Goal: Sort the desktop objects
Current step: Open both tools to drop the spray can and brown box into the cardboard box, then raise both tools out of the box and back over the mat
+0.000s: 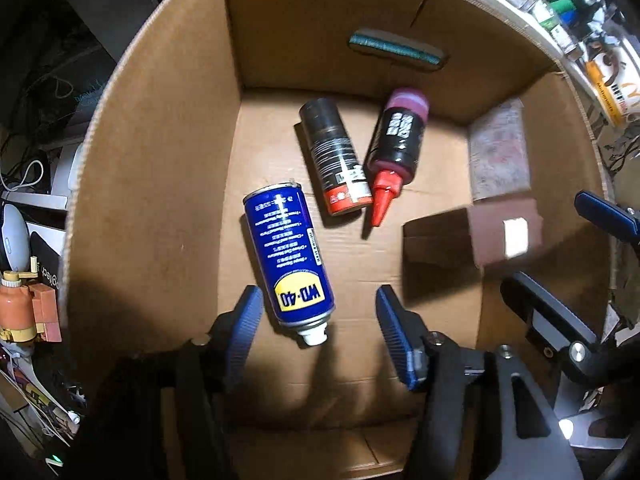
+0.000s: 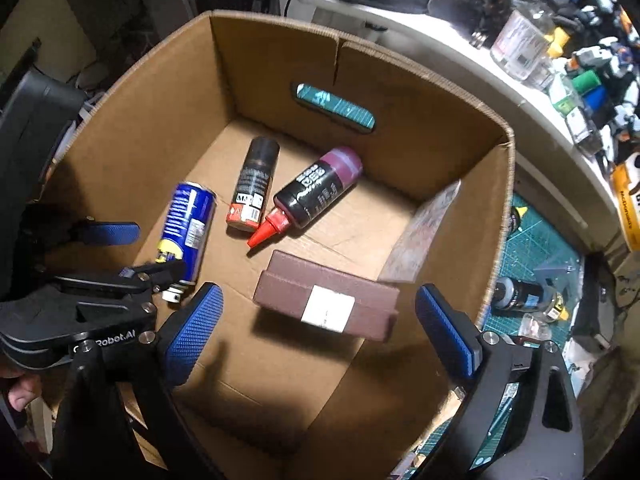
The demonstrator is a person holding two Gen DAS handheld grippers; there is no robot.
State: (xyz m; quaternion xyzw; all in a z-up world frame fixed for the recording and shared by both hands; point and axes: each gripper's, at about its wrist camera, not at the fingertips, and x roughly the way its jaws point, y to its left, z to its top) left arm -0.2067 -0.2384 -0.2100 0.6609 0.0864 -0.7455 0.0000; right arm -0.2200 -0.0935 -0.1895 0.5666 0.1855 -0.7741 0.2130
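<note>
right gripper [image 2: 320, 328] spread wide, brown box [image 2: 326, 296] between its fingers, untouched

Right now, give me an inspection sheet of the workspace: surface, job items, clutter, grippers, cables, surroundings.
Surface: open cardboard box, brown floor, handle slot in the far wall.
Job's things: blue spray can, black spray can and red-tipped bottle all lying on the box floor; brown carton blurred between the right gripper's fingers, apparently dropping; a flat pale packet leans on the box wall.
Clutter: small bottles on the green mat beside the box.
Grippers: left gripper open over the blue can; right gripper open.
Cables: white cable outside the box.
Surroundings: white shelf packed with jars and toy figures.
</note>
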